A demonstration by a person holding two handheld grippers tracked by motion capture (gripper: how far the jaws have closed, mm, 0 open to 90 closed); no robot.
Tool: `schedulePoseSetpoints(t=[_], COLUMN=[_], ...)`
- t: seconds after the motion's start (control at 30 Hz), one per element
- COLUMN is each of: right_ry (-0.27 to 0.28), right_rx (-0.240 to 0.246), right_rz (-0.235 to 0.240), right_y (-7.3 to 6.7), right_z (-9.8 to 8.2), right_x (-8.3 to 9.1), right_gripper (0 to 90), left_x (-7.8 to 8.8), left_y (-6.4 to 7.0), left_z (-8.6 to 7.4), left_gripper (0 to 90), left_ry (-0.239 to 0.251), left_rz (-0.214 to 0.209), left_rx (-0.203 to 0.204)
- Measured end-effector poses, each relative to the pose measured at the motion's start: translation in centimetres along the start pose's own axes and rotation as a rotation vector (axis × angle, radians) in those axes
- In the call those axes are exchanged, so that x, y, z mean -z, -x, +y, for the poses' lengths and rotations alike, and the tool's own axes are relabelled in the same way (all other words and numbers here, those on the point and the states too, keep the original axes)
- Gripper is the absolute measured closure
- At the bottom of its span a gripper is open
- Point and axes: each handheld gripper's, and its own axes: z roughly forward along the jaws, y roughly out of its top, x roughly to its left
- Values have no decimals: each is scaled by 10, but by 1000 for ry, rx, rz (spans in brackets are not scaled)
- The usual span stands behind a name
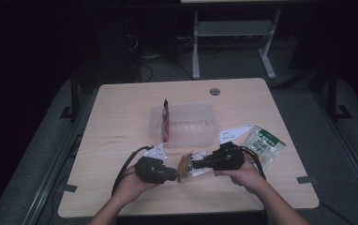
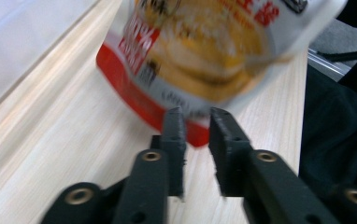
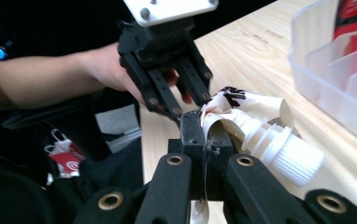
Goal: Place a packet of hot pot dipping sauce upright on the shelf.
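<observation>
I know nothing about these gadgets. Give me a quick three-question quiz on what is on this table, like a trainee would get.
1. True or false: the right gripper is shut on the spouted pouch.
2. Where does the red packet stand? A) in the clear bin B) on the floor C) on the green packet
3. Fill in: the left gripper has its jaws ____, with the pouch's bottom edge just beyond their tips.

Key: 1 true. 2 A. 3 open; no earlier picture is needed, the gap between the jaws shows plainly.
</observation>
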Motion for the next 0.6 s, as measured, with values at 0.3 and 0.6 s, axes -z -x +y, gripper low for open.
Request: schedulePoseSetpoints(t=[0.3,0.6], right_ry=[1,11], right_rx=[21,52], right_rz=[-43,-55], right_y=[4,3], right_z=[12,32], right_x=[12,15], right_gripper=[897,897], left_x=[19,29], left_y=[-12,-19], left_z=[-21,-34], left_gripper=[523,444], left_ry=[-7,9], left_rz=[-10,24], left_rx=[83,111])
